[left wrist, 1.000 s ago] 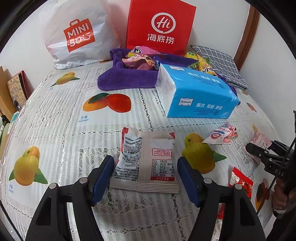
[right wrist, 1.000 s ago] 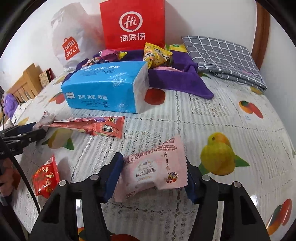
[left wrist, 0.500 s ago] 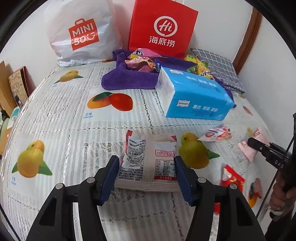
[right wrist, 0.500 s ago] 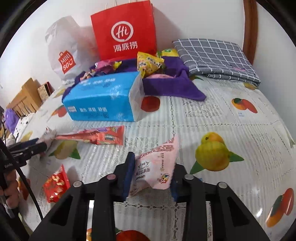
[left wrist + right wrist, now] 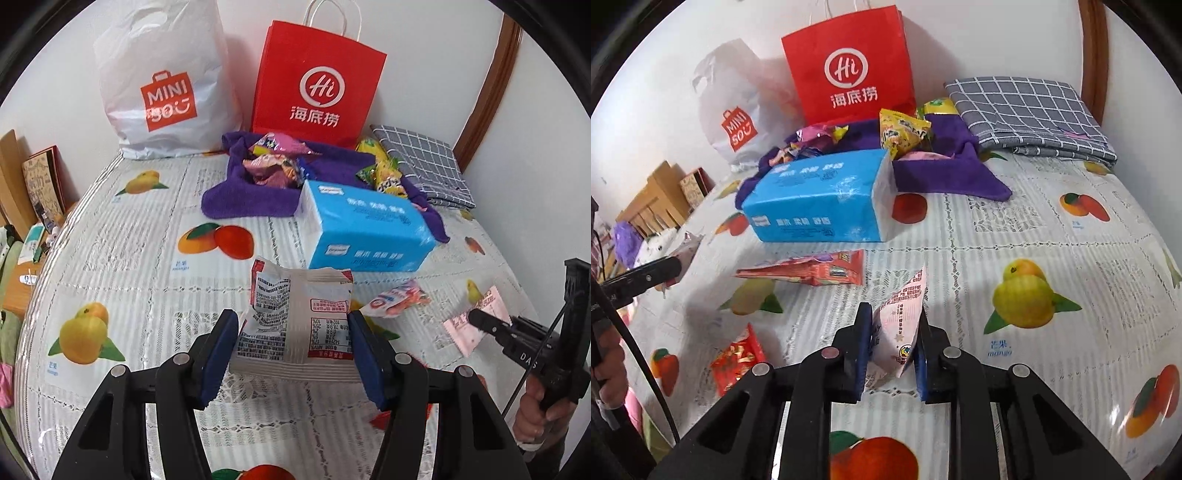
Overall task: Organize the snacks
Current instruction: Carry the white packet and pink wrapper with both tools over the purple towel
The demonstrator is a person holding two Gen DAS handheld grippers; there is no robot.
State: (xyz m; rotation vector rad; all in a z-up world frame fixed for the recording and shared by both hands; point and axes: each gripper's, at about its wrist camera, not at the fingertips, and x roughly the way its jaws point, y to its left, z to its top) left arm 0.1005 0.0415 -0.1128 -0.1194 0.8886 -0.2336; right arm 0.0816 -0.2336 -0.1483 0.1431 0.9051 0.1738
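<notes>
My left gripper [image 5: 293, 325] is shut on a white snack packet with red print [image 5: 295, 317] and holds it off the table. My right gripper [image 5: 893, 330] is shut on a pink snack packet [image 5: 901, 317], squeezed narrow and lifted; it also shows in the left wrist view [image 5: 476, 325]. A purple towel [image 5: 258, 192] at the back holds several snack packets [image 5: 277, 162]. Yellow packets [image 5: 905, 129] lie on it too. A long red packet [image 5: 809, 269] and a small red packet [image 5: 738, 358] lie on the tablecloth.
A blue tissue pack [image 5: 362, 225] lies in front of the towel. A red paper bag [image 5: 317, 81] and a white plastic bag [image 5: 166, 85] stand against the wall. A grey checked cloth [image 5: 1027, 110] lies at the back right. A pink-white packet [image 5: 399, 299] lies on the table.
Both grippers have closed on their packets and lifted them off the table. The pink packet is now pinched narrow and upright.
</notes>
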